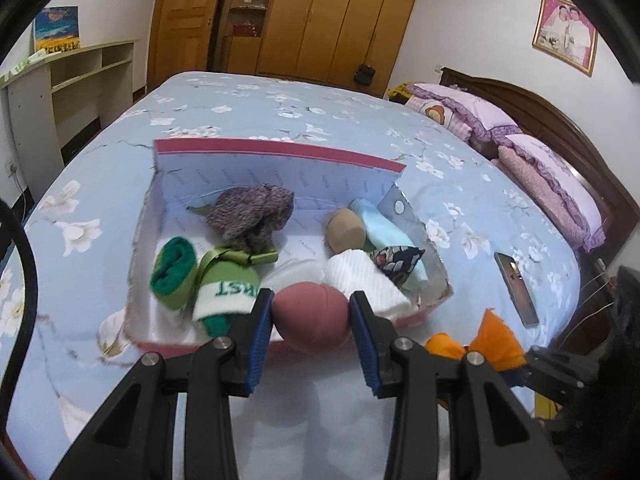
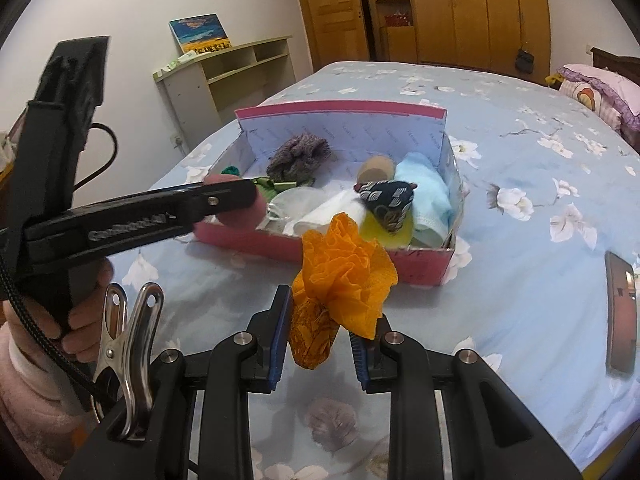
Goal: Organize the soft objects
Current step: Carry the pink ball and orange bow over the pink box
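Note:
My left gripper [image 1: 311, 308] is shut on a dusty-pink soft ball [image 1: 310, 318], held over the near wall of the pink box [image 1: 280, 150] with a white inside. In the box lie a green rolled sock [image 1: 174, 272], a green-and-white sock [image 1: 226, 294], a grey knit piece [image 1: 252, 212], a tan roll [image 1: 346, 230], a white cloth [image 1: 366, 280], a light blue cloth [image 1: 380, 224] and a dark patterned pouch [image 1: 396, 260]. My right gripper [image 2: 320, 334] is shut on an orange ruffled pouch [image 2: 344, 276], in front of the box [image 2: 340, 110] and above the bed.
The box stands on a blue flowered bedspread [image 1: 280, 104]. A phone [image 1: 516, 288] lies on the bed right of the box. Pillows [image 1: 552, 184] and a headboard are at the far right, shelves [image 1: 80, 76] at the left, a wardrobe behind. A hand [image 2: 80, 312] grips the left tool.

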